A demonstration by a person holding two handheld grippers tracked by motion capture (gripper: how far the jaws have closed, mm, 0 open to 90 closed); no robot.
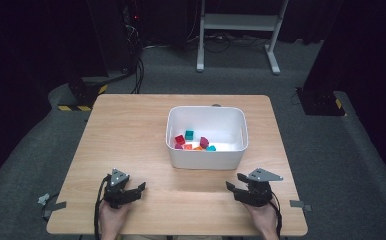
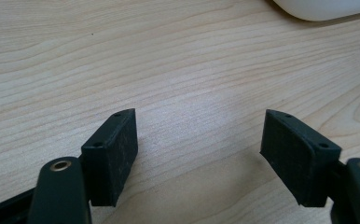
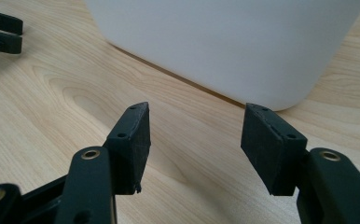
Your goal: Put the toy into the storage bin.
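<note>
A white bin (image 1: pixel 206 158) stands right of the table's centre and holds several small coloured blocks, among them a red one (image 1: pixel 180 139) and a teal one (image 1: pixel 189 134). My left gripper (image 1: pixel 141 187) rests low over the wood near the front edge, left of the bin, jaws open with bare table between them (image 2: pixel 199 135). My right gripper (image 1: pixel 235 183) sits near the front edge just below the bin's right front corner. It is open and empty (image 3: pixel 194 135), and its jaws face the bin's white wall (image 3: pixel 225 42).
The wooden table (image 1: pixel 131 130) stretches bare to the left of the bin. A corner of the bin (image 2: pixel 322 7) shows at the top right of the left gripper view. The left gripper's fingers (image 3: pixel 1 30) show far off in the right gripper view.
</note>
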